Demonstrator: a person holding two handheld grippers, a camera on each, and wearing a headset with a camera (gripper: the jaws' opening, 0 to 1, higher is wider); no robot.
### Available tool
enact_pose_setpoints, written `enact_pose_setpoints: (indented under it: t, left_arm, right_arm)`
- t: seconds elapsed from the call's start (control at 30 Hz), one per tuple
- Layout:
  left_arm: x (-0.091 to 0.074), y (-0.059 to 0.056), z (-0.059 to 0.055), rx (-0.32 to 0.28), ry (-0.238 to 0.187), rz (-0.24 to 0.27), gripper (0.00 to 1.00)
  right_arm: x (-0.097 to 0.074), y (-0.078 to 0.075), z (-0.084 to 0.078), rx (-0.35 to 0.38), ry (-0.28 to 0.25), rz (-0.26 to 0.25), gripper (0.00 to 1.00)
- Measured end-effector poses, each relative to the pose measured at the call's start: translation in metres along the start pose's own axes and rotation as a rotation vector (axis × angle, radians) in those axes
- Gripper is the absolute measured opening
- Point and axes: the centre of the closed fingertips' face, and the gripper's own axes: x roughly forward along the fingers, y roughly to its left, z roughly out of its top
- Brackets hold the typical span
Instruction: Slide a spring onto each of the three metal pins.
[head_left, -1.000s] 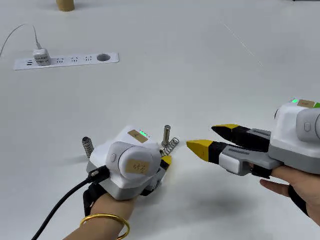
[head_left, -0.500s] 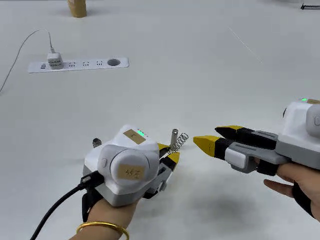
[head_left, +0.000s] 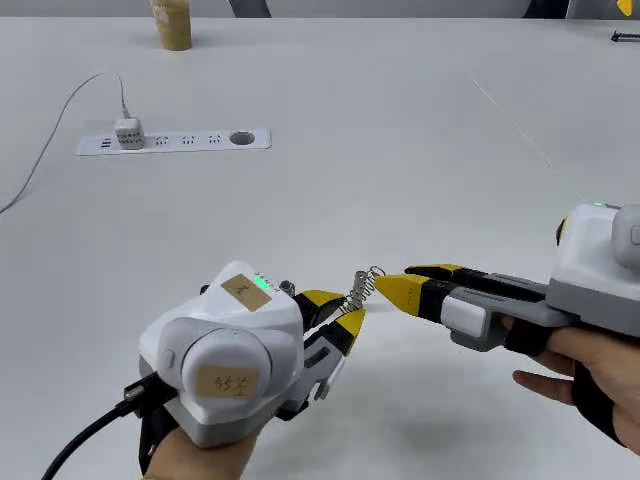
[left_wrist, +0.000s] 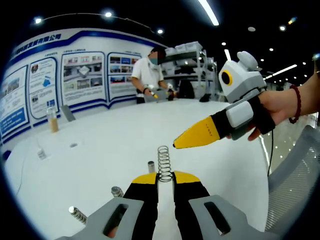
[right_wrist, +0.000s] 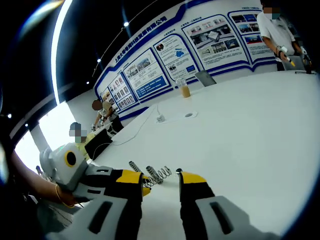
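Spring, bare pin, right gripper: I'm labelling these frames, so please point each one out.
spring (left_wrist: 164, 159), left gripper view, middle coils.
bare pin (left_wrist: 151, 166), left gripper view, top end.
right gripper (head_left: 392, 279), head view, between its yellow fingertips.

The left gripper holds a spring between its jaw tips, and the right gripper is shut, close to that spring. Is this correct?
Not quite. The right gripper is open, not shut: the right gripper view shows its jaws apart. The rest holds: the left gripper holds the spring between its jaw tips, and the right gripper is close to it.
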Motion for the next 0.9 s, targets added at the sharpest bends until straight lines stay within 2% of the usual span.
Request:
enact_pose_setpoints:
  t: [0.17, 0.27, 0.53, 0.73, 0.9]
  left_arm:
    - [-0.004, -0.003, 0.007, -0.003, -0.032, -0.004, 0.1]
    - [-0.006, -0.003, 0.011, -0.005, -0.049, -0.004, 0.1]
    - [-0.011, -0.005, 0.018, -0.016, -0.082, -0.01, 0.1]
    - [-0.014, -0.003, 0.023, -0.067, -0.123, -0.014, 0.1]
    - [-0.016, -0.004, 0.025, -0.071, -0.136, -0.016, 0.1]
  right_arm:
    - [0.004, 0.006, -0.001, 0.043, 0.008, 0.015, 0.28]
    - [0.006, 0.007, 0.001, 0.084, -0.002, 0.012, 0.26]
    - [0.008, 0.014, 0.009, 0.2, -0.033, 0.048, 0.19]
    - [0.01, 0.017, 0.012, 0.259, -0.047, 0.067, 0.16]
    - [0.011, 0.021, 0.013, 0.286, -0.05, 0.079, 0.14]
